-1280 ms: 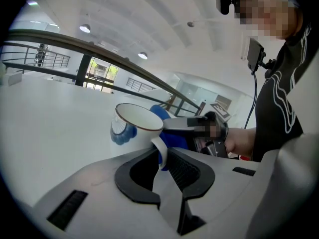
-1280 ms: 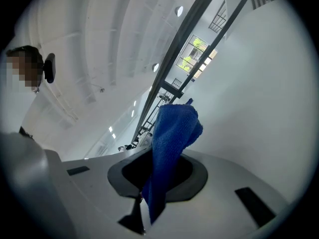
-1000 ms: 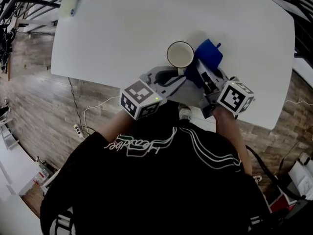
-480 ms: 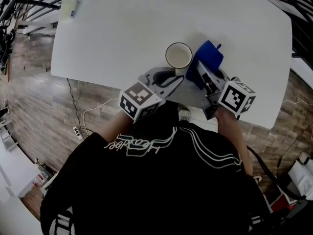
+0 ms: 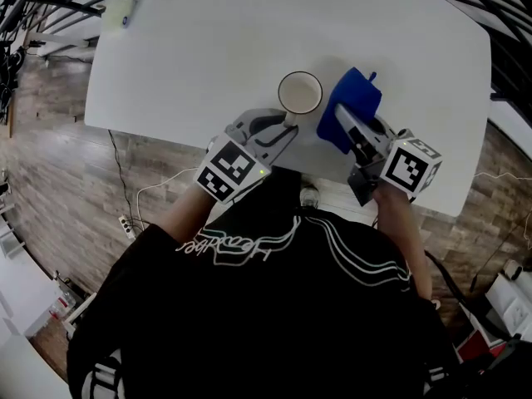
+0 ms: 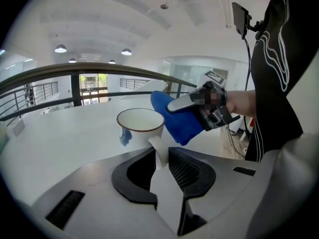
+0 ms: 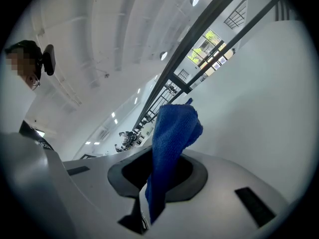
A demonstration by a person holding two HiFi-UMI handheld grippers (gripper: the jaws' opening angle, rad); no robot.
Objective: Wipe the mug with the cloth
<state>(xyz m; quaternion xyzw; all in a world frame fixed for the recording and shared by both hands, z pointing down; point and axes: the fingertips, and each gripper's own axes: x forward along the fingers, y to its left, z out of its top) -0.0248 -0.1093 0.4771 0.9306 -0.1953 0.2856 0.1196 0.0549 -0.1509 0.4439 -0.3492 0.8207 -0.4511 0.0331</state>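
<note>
A white mug (image 5: 301,92) with a dark rim stands upright on the white table (image 5: 208,48); its blue mark shows in the left gripper view (image 6: 140,121). Its handle (image 6: 158,151) lies between the jaws of my left gripper (image 5: 287,130), which are opening; a gap shows on the handle's right side. My right gripper (image 5: 353,131) is shut on a blue cloth (image 5: 349,106), which hangs just right of the mug, apart from it. The cloth (image 7: 172,133) rises out of the right jaws (image 7: 159,183) in the right gripper view.
A pale green and white object (image 5: 125,2) lies at the table's far left corner. The table's near edge runs just under both grippers. Wood floor with cables (image 5: 150,189) lies to the left, and dark railings stand behind the table.
The left gripper has drawn back and to the left, and its jaws have loosened on the handle. The right gripper and cloth have moved a little right, off the mug's side.
</note>
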